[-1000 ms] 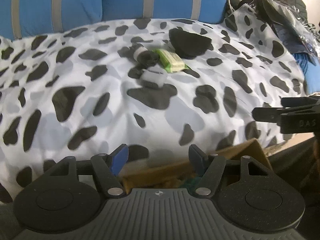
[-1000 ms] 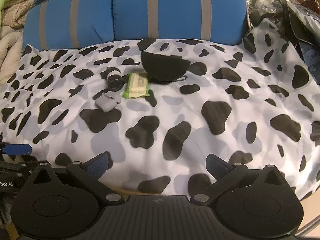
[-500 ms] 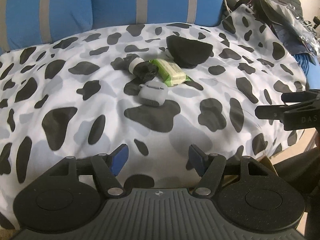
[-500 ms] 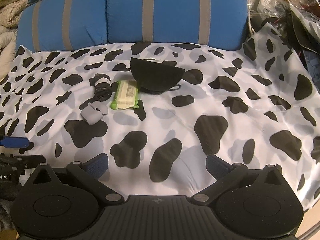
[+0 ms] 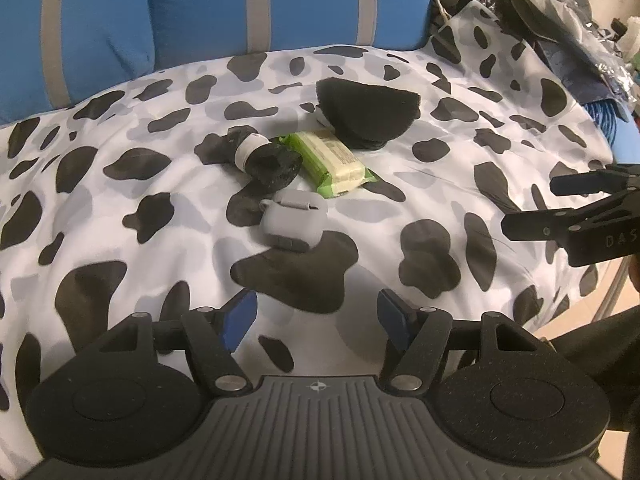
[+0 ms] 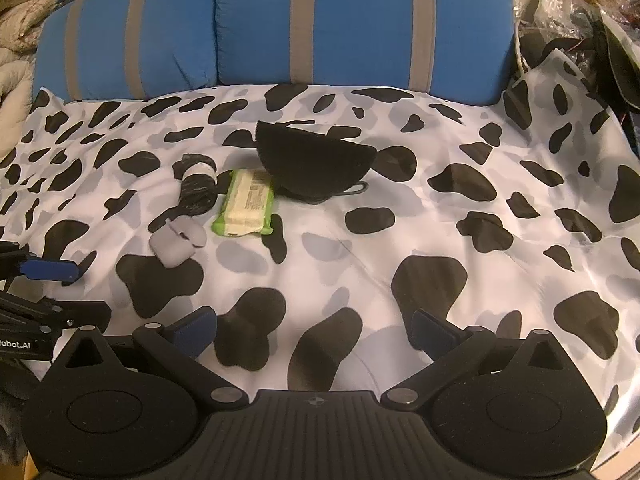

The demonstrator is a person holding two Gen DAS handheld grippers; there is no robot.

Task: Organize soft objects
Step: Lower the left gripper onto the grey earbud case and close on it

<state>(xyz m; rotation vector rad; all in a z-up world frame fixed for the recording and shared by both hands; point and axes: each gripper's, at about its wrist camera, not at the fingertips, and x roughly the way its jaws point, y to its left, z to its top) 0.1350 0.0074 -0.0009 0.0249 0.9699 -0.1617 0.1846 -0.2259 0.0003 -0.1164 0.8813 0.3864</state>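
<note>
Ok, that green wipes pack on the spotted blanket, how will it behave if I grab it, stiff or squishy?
The green wipes pack looks like a soft film pouch, so it will probably squash and sag a little when pinched. Its glossy wrapper may be slippery between the pads. It lies flat on the spotted blanket, so it should slide when pushed, not roll.

On a cow-print sheet (image 5: 120, 216) lie four things close together: a grey earbud case (image 5: 294, 222) nearest, a black roll with a white band (image 5: 266, 158) behind it, a green wipes pack (image 5: 332, 162) just beside the roll, and a black pouch (image 5: 366, 114) touching the pack's far end. The left gripper (image 5: 316, 314) hangs with jaws apart, empty. The right gripper (image 5: 560, 204) shows at the right edge. Blue striped cushions (image 5: 200, 12) stand behind
</note>
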